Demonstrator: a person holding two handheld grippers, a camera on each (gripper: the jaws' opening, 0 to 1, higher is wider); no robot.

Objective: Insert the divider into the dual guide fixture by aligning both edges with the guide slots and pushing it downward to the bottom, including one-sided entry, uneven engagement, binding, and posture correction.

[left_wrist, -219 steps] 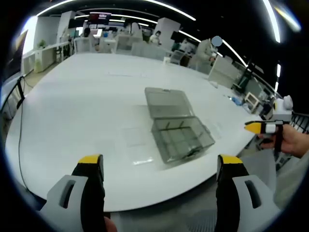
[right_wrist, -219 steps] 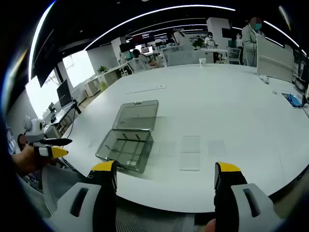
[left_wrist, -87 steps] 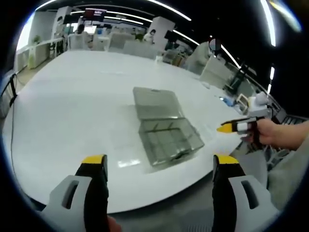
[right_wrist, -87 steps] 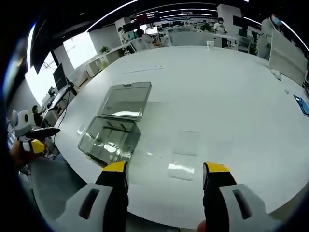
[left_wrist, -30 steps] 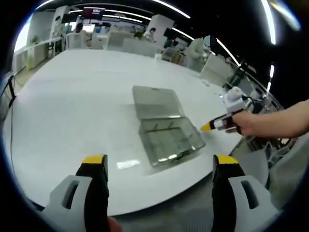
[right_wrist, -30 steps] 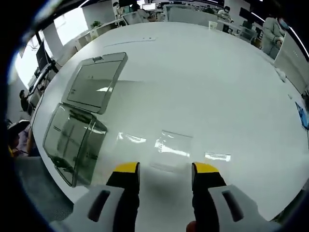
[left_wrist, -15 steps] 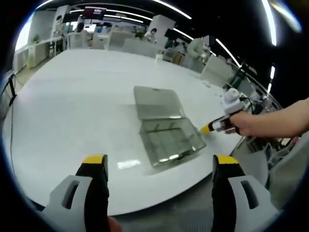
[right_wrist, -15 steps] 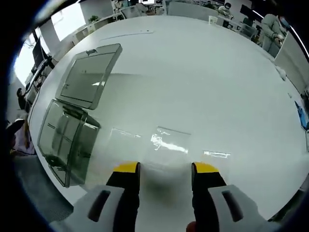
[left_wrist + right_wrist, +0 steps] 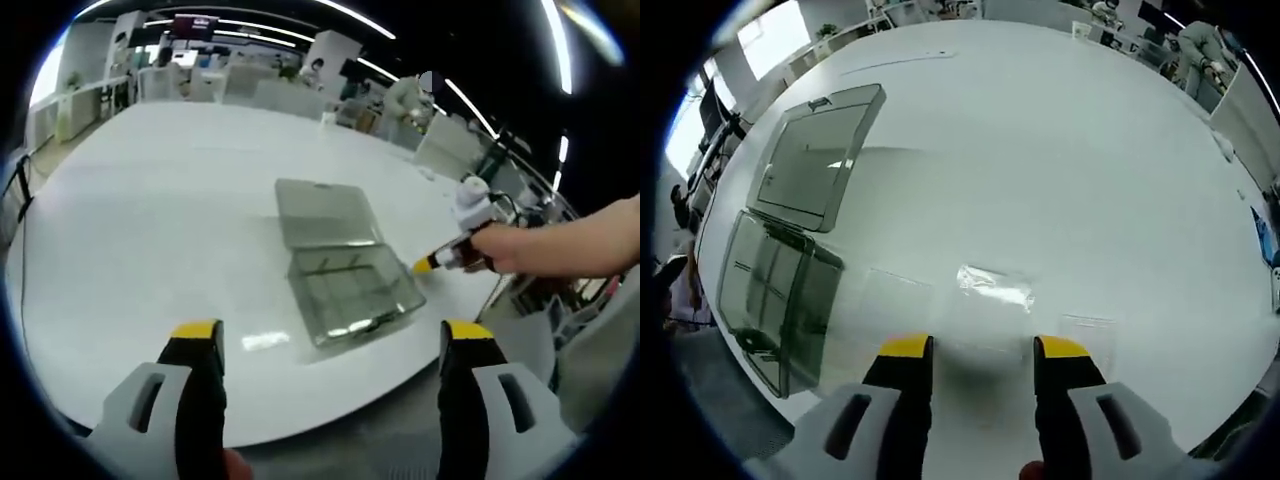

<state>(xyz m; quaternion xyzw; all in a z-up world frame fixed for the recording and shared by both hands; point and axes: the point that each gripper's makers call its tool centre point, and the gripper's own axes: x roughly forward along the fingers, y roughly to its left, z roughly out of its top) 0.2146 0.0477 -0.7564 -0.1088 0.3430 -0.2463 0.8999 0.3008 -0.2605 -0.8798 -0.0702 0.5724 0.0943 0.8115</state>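
Right gripper (image 9: 973, 348) low over clear divider sheets on white table (image 9: 1090, 150); left gripper (image 9: 330, 330) held back.

Right jaws parted narrowly, nothing visibly between them, tips just above a transparent divider (image 9: 992, 285) lying flat beside two similar sheets. Clear dual guide fixture box (image 9: 775, 295) with hinged lid (image 9: 820, 155) laid open, left of dividers, near table edge. Left jaws spread wide, empty, well short of the box (image 9: 350, 290). Right gripper also seen in left gripper view, held in a hand (image 9: 510, 250), tip near box corner.

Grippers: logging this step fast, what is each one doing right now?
Left gripper: open, holding nothing.
Right gripper: open, jaws part-closed, low over a clear divider on the table, not gripping it.
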